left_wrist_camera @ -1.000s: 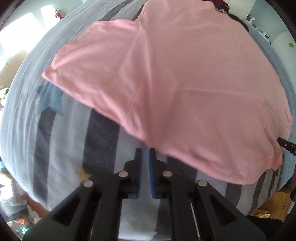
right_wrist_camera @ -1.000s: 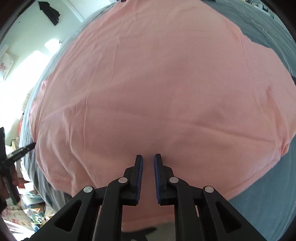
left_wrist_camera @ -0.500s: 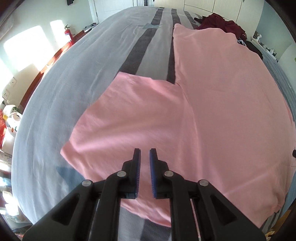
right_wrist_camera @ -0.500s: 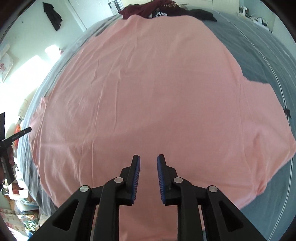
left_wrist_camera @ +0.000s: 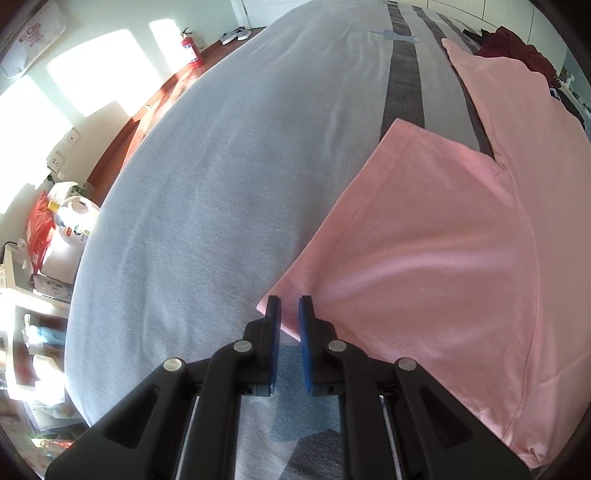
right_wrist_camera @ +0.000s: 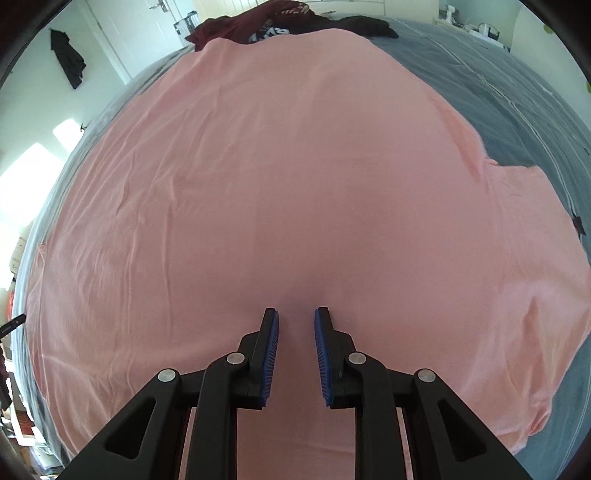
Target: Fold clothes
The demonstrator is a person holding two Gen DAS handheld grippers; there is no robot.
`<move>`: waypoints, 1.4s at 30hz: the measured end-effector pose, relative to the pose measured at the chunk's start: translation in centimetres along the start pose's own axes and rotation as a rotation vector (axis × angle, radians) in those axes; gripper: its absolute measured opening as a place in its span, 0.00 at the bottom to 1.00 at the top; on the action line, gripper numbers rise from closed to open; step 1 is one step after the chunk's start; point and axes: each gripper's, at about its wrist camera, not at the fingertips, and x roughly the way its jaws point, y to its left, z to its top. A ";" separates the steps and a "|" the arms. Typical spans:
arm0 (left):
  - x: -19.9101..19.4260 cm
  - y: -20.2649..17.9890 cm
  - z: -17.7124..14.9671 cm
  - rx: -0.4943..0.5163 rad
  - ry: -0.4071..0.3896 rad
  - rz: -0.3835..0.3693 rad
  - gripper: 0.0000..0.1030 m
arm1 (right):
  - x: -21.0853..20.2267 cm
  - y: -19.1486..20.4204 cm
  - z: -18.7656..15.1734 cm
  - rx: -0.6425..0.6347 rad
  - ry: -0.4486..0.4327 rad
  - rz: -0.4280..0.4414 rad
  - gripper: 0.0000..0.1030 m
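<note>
**Pink T-shirt spread flat on the bed, both grippers at its near edge**

Closest to me, the left gripper point(left_wrist_camera: 289, 301) sits low over the bed point(left_wrist_camera: 207, 192), its jaws a narrow gap apart with the corner of the pink T-shirt's point(left_wrist_camera: 436, 258) sleeve point(left_wrist_camera: 402, 206) lying in that gap; whether the blue pads actually pinch the fabric I cannot tell. Under the gripper a blue star shape shows on the bedcover. The right gripper point(right_wrist_camera: 295, 314) hovers over the near part of the shirt's body, jaws apart with only pink cloth visible between them, holding nothing.

The T-shirt lies spread across the bed, lightly wrinkled, one short sleeve stretched out to the left and the other point(right_wrist_camera: 532, 236) to the right. Its body runs away toward the far end of the bed. To the left of it the bedcover is pale grey with dark stripes point(left_wrist_camera: 402, 81); to the right it is a darker blue-grey.

Beyond the shirt's far edge a heap of dark red and black clothes point(right_wrist_camera: 266, 26) rests on the bed. Off the left side, on the floor by the wall, stands a red fire extinguisher point(left_wrist_camera: 190, 48), and a dark garment point(right_wrist_camera: 68, 57) hangs on the far wall.
</note>
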 end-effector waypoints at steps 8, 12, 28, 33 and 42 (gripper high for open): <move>-1.9 -9.4 0.9 0.106 -0.014 -0.131 0.18 | -1.8 -10.5 -0.9 0.135 -0.016 -0.148 0.22; -0.2 -12.3 0.3 0.162 0.021 -0.056 0.18 | -2.0 -16.0 -0.8 0.173 -0.006 -0.165 0.25; -3.4 -13.4 1.2 0.101 0.022 0.017 0.22 | -4.1 -27.6 -2.9 0.330 -0.009 -0.181 0.54; -4.3 -14.5 -1.0 0.115 0.020 -0.003 0.22 | -4.1 -28.3 -3.6 0.396 -0.039 -0.177 0.55; -5.7 -11.0 -2.3 0.035 0.001 -0.065 0.22 | -8.6 -23.9 -2.5 0.342 -0.116 -0.127 0.03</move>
